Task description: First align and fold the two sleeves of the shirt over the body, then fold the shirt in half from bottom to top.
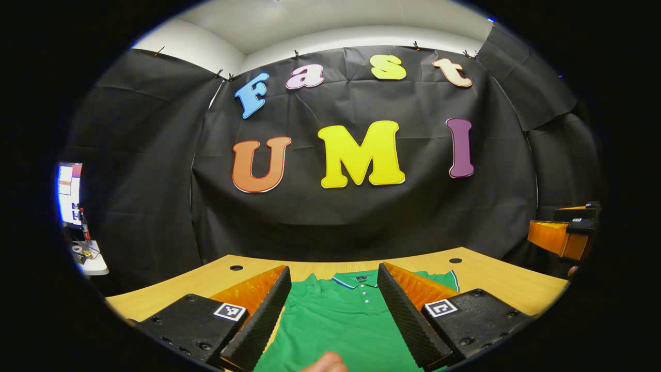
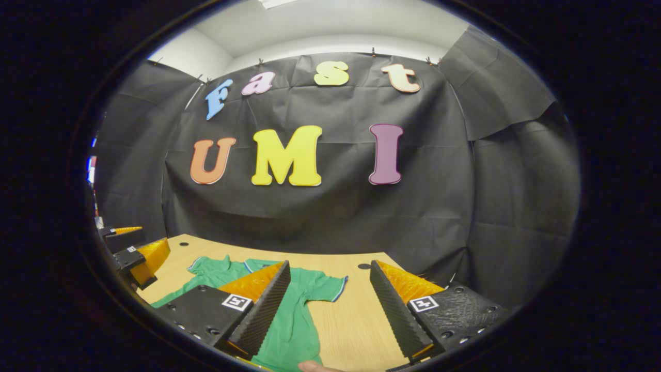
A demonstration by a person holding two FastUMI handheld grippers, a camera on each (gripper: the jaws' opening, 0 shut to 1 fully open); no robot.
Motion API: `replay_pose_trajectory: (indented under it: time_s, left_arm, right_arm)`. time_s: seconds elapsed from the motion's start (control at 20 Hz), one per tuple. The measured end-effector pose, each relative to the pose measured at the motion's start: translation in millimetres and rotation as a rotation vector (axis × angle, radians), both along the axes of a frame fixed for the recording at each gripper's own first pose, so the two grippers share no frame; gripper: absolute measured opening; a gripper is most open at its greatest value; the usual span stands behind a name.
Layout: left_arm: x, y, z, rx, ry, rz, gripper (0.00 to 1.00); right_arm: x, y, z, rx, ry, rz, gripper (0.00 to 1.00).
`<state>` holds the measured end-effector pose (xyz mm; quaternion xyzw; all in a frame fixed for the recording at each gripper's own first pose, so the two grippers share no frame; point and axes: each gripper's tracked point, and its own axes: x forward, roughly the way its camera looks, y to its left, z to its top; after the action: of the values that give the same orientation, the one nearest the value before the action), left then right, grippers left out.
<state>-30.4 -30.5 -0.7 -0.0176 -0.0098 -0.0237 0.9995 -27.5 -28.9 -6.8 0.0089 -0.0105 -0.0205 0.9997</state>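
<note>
Fingers (image 1: pixel 268 315) of the left gripper (image 1: pixel 333 318) are standing wide apart, gripping nothing, in the left gripper view; the shirt (image 1: pixel 335 320) is lying on the table (image 1: pixel 496 281) at bottom centre. In the right gripper view, the right gripper (image 2: pixel 328 310) is gaping equally, empty, the shirt (image 2: pixel 294 315) sitting bottom left.

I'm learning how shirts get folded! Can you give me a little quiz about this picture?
1. True or false: the sleeves are already folded over the shirt.
2. What does the shirt lie on?
A. a table
B. a chair
C. the floor
3. Fill in: both the left tool and the right tool are ____ (open or shut).

Key:
1. False. In the right gripper view a sleeve is spread out sideways.
2. A, the table.
3. Open, holding nothing.
</note>
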Motion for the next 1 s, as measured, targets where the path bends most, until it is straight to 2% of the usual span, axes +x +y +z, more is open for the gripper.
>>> replay_pose_trajectory:
  time_s: [0.25,0.5,0.7,1.0]
  left_arm:
    - [9.7,4.1,-8.2,0.0,0.007,-0.001,1.0]
    - [21.9,3.1,-20.2,-0.005,0.037,-0.008,1.0]
    - [33.9,7.8,-24.8,-0.022,0.04,0.004,1.0]
    - [47.2,6.2,-44.6,-0.052,0.098,-0.003,1.0]
  right_arm:
    - [34.5,-11.2,-0.6,-0.015,0.022,-0.043,0.95]
    - [105.8,-16.3,-20.4,-0.039,0.114,-0.055,0.95]
    - [174.9,-14.1,-61.6,-0.062,0.237,-0.049,0.95]
    - [258.0,-36.3,-132.4,-0.074,0.413,-0.102,0.93]
